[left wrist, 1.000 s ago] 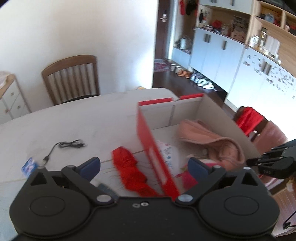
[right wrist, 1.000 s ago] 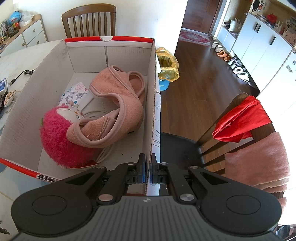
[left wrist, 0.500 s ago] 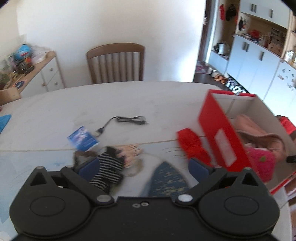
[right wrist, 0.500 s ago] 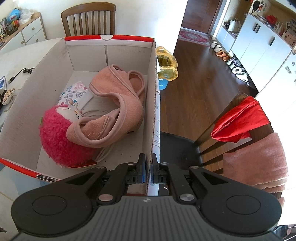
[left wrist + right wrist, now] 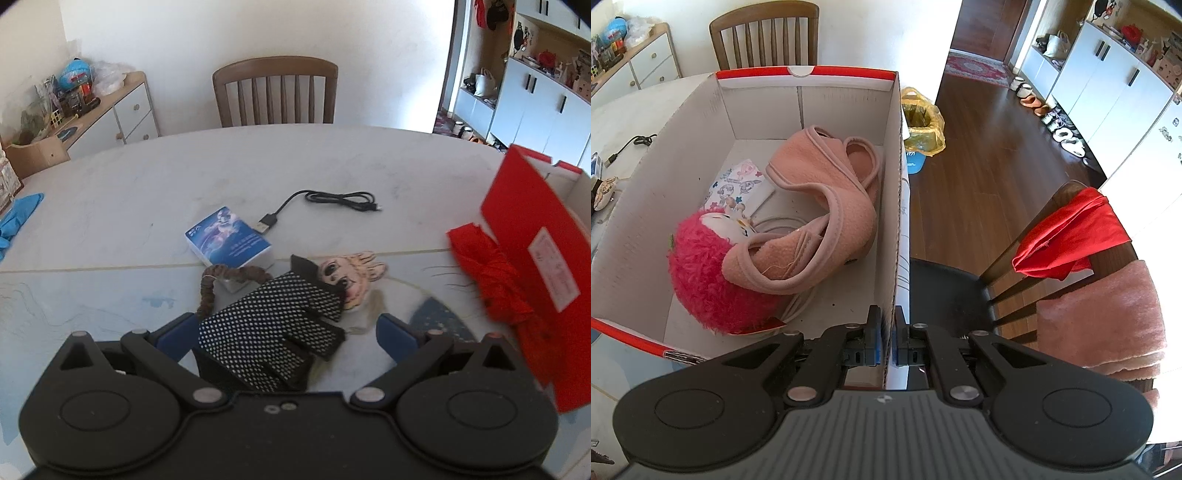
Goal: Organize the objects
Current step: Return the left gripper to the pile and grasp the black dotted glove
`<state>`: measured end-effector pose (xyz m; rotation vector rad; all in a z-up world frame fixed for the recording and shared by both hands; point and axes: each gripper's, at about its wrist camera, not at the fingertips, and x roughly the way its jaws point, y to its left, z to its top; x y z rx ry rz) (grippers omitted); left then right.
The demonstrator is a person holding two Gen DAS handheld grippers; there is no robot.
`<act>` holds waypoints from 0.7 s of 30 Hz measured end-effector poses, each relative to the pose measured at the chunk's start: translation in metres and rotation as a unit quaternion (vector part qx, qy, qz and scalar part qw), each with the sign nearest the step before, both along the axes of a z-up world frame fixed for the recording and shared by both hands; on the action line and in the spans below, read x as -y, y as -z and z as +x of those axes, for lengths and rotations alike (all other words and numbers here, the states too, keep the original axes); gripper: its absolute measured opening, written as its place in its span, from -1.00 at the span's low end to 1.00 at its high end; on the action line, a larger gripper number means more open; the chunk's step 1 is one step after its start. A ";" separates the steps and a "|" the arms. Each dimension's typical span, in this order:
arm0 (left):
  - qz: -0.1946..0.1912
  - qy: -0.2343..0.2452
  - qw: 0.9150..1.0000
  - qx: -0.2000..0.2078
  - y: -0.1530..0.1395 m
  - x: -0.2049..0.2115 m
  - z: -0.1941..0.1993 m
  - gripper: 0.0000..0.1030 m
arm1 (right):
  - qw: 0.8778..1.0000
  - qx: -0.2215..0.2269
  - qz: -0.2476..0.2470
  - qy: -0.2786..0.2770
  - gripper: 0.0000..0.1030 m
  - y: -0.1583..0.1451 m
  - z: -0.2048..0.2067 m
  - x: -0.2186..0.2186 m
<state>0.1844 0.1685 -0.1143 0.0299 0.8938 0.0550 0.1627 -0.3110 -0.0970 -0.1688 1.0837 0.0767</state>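
My left gripper (image 5: 286, 334) is open, its blue pads either side of a black dotted glove (image 5: 275, 334) on the table (image 5: 147, 192). Just beyond lie a cat-face patch (image 5: 352, 275), a brown hair tie (image 5: 221, 284), a blue card box (image 5: 229, 242) and a black USB cable (image 5: 325, 201). A red cloth (image 5: 491, 277) lies against the red cardboard box (image 5: 532, 240). My right gripper (image 5: 885, 341) is shut on the box's right wall (image 5: 895, 206). Inside are pink slippers (image 5: 820, 210), a pink plush ball (image 5: 709, 273) and a printed packet (image 5: 738, 182).
A wooden chair (image 5: 275, 90) stands behind the table. A sideboard (image 5: 92, 118) with clutter is at the far left. Blue gloves (image 5: 14, 221) lie at the table's left edge. A chair with red and pink cloths (image 5: 1071, 236) stands right of the box.
My left gripper has swung left, away from the box, and now sits over the dotted glove. The right gripper keeps its hold on the box wall.
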 end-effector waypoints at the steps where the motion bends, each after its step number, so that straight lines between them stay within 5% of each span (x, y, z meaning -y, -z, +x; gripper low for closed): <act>1: 0.000 -0.001 1.000 -0.002 0.003 -0.002 0.003 0.97 | 1.000 0.000 0.000 0.000 -0.88 0.000 0.000 0.000; 8: 0.004 -0.057 0.998 -0.040 0.030 -0.016 0.019 0.96 | 1.000 -0.002 -0.001 0.001 -0.88 -0.001 0.000 0.000; 14: 0.010 -0.058 0.998 -0.038 0.037 -0.015 0.016 0.59 | 1.000 -0.003 0.000 0.003 -0.88 0.000 0.001 0.001; 17: -0.007 -0.066 0.997 -0.034 0.035 -0.013 0.014 0.33 | 1.000 -0.004 0.001 0.003 -0.88 0.000 0.001 0.001; 21: -0.017 -0.066 0.997 -0.025 0.032 -0.009 0.008 -0.28 | 1.000 -0.004 0.001 0.004 -0.88 0.000 0.001 0.001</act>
